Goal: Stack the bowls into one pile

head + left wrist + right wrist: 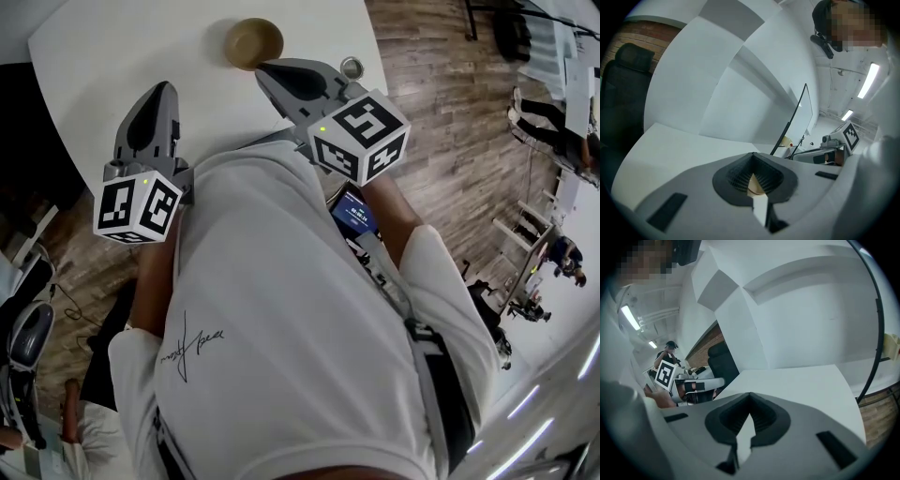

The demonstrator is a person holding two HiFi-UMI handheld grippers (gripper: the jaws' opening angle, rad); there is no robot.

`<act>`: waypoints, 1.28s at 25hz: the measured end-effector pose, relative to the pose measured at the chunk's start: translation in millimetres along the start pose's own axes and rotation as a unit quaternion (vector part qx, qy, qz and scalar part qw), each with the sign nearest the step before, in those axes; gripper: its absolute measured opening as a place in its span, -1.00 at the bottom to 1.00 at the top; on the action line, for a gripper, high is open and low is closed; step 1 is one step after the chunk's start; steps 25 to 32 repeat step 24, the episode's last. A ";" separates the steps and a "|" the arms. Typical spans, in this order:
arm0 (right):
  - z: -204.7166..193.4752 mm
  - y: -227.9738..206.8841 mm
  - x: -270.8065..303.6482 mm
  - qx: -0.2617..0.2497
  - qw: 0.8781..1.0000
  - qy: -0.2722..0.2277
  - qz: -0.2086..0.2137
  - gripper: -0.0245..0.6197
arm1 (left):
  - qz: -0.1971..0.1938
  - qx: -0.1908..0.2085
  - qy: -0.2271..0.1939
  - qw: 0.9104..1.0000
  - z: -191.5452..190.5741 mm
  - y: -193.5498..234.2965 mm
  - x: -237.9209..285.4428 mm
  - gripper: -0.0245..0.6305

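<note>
Bowl (253, 42) near the far edge of a white table (103, 47), both grippers closed and empty.

At the left, a black chair (623, 89) stands by the table's edge. The left gripper (161, 87) hovers over bare tabletop with its jaws pressed together on nothing, and there is open white surface ahead of it and to its left. The brown bowl sits ahead, between the two grippers and close to the far rim; I cannot tell whether it is one bowl or several nested. The right gripper (264, 68) also has its jaws together and empty. Its tip meets the bowl's near rim in the head view, but whether it touches the bowl is unclear. A small metal cup (352, 67) by the table's right edge is partly hidden behind that gripper. Wooden floor (450, 122) lies beyond that edge. The person's white shirt (281, 309) covers the table's near edge.
</note>
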State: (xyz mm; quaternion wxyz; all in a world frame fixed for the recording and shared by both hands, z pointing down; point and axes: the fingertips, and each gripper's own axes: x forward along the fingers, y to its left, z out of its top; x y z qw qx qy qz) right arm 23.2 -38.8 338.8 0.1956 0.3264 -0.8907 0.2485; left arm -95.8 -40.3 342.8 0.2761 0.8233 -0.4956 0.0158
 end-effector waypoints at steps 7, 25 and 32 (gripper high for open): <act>2.8 2.0 1.7 0.006 1.000 0.002 0.001 -0.90 | -0.014 0.008 0.000 1.000 5.4 1.1 1.0 -0.91; 4.5 1.1 -4.8 0.000 1.000 0.009 -0.002 -0.90 | -0.040 0.003 -0.002 0.999 8.2 -9.8 10.7 -0.91; 4.5 1.1 -4.8 0.000 1.000 0.009 -0.002 -0.90 | -0.040 0.003 -0.002 0.999 8.2 -9.8 10.7 -0.91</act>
